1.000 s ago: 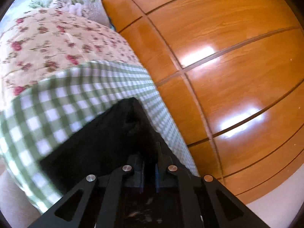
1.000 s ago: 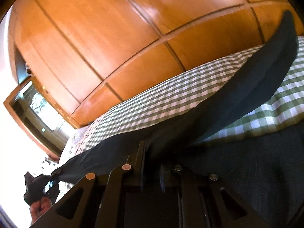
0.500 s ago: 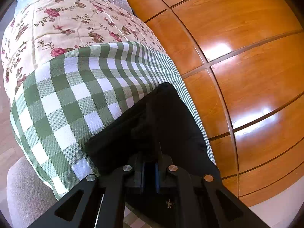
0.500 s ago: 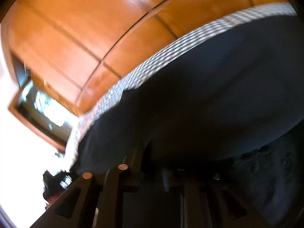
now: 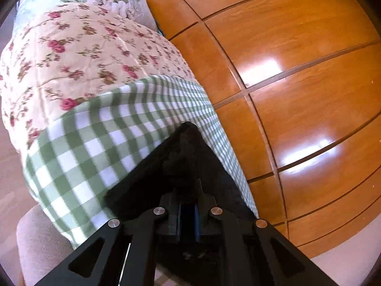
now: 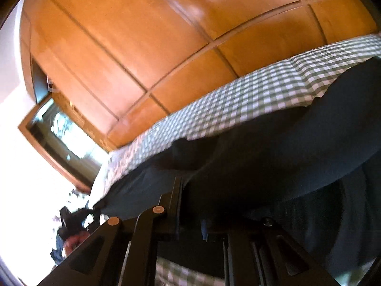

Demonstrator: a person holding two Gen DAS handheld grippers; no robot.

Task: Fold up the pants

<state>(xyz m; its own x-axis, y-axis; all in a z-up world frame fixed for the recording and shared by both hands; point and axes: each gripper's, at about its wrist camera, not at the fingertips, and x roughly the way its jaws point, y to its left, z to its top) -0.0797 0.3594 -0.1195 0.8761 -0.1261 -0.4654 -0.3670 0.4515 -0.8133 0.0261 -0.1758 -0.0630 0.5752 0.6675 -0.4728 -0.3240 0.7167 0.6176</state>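
Both grippers' jaws clamped tight.

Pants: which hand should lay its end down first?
Probably left. The left gripper pinches a pants corner low over the checked cloth; the right gripper holds bunched fabric.
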